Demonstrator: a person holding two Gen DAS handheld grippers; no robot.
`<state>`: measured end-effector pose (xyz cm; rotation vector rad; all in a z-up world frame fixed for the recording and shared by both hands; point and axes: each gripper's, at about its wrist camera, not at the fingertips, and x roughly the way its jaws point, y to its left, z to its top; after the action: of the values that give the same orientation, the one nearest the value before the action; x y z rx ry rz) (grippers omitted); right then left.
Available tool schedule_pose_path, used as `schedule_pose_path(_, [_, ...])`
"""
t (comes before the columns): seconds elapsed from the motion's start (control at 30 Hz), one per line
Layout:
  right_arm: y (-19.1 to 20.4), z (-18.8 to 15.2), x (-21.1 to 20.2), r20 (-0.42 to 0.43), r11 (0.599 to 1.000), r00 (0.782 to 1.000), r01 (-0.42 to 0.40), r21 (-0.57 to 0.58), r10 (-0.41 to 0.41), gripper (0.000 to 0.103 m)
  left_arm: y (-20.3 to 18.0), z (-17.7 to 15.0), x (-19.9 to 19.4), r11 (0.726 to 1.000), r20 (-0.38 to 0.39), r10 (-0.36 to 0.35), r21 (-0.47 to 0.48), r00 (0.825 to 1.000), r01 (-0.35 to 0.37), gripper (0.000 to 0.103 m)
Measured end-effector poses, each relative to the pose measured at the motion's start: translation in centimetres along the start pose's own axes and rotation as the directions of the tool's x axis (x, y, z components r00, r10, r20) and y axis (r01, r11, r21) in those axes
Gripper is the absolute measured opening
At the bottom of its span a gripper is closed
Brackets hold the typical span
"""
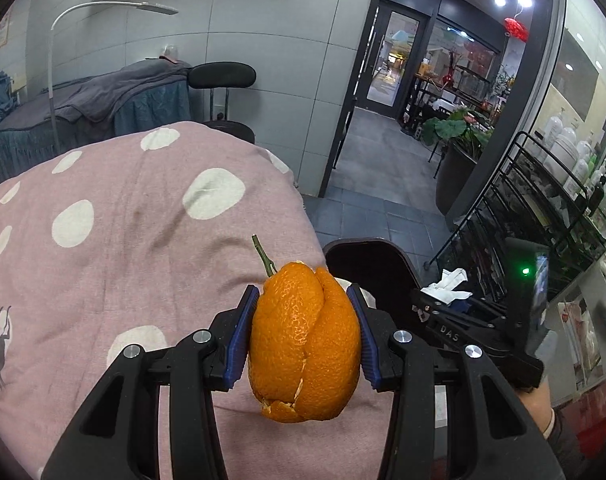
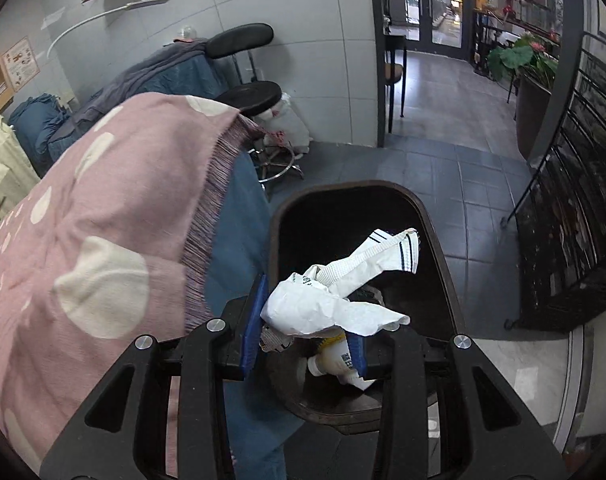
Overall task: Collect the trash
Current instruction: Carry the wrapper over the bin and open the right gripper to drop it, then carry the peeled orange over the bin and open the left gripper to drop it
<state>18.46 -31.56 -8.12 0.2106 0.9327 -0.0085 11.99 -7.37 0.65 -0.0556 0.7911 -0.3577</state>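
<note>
My left gripper [image 1: 303,291] is shut on a hollow orange peel [image 1: 303,344] with a green stem, held just above a pink blanket with white dots [image 1: 123,240]. Beyond the blanket's edge a dark open bin [image 1: 367,264] stands on the floor. In the right wrist view my right gripper [image 2: 309,312] is shut on crumpled white paper [image 2: 315,304] with a striped strip sticking out. It hangs over the bin [image 2: 323,216] mouth. A small white bottle [image 2: 335,356] lies inside the bin. The right gripper [image 1: 443,304] with its paper [image 1: 449,284] also shows in the left wrist view.
The blanket [image 2: 103,200] covers a bed with a blue skirt [image 2: 239,216] right beside the bin. A black stool [image 2: 259,96] and a white bag [image 2: 291,124] stand by the wall. A black wire rack [image 2: 575,240] lines the right side. Grey tiled floor [image 2: 463,168] leads to a doorway.
</note>
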Motion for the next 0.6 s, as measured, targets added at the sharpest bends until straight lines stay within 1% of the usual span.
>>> schedule_pose_path(0.17, [-1.8, -0.7, 4.6, -0.087, 0.998, 0.995, 0.052, 0.031, -0.049, 0.036, -1.5, 0.1, 0.8, 1.0, -0.016, -0.016, 0.024, 1.0, 0.016, 0.044])
schedule_pose_path(0.27, [-2.4, -1.2, 6.5, -0.12, 0.996, 0.99, 0.076, 0.038, -0.071, 0.037, -2.1, 0.3, 1.1, 0.999, -0.023, -0.024, 0.031, 0.999, 0.024, 0.044])
schedule_pose_path(0.33, [-2.8, -1.3, 7.6, -0.134, 0.995, 0.987, 0.094, 0.04, -0.088, 0.039, -2.4, 0.3, 1.1, 0.999, -0.026, -0.026, 0.039, 0.999, 0.027, 0.044])
schedule_pose_path(0.37, [-2.9, -1.4, 8.1, -0.138, 0.994, 0.986, 0.102, 0.042, -0.095, 0.041, -2.6, 0.3, 1.2, 0.999, -0.028, -0.028, 0.042, 0.999, 0.029, 0.044])
schedule_pose_path(0.4, [-3.1, -1.5, 8.4, -0.143, 0.993, 0.984, 0.11, 0.045, -0.103, 0.045, -2.8, 0.2, 1.2, 0.998, -0.03, -0.03, 0.046, 0.999, 0.031, 0.044])
schedule_pose_path(0.47, [-3.4, -1.9, 8.8, -0.147, 0.992, 0.983, 0.117, 0.052, -0.109, 0.054, -3.0, 0.2, 1.3, 0.998, -0.036, -0.036, 0.052, 0.999, 0.038, 0.044])
schedule_pose_path(0.5, [-3.6, -2.0, 9.0, -0.149, 0.991, 0.982, 0.123, 0.054, -0.114, 0.061, -3.2, 0.1, 1.3, 0.998, -0.04, -0.041, 0.053, 0.998, 0.043, 0.044])
schedule_pose_path(0.53, [-3.6, -2.1, 9.0, -0.15, 0.99, 0.981, 0.13, 0.055, -0.12, 0.065, -3.4, 0.1, 1.4, 0.997, -0.047, -0.047, 0.055, 0.998, 0.05, 0.044])
schedule_pose_path(0.6, [-3.6, -2.4, 8.6, -0.15, 0.991, 0.982, 0.124, 0.058, -0.114, 0.065, -3.7, 0.0, 1.7, 0.996, -0.058, -0.057, 0.059, 0.997, 0.06, 0.044])
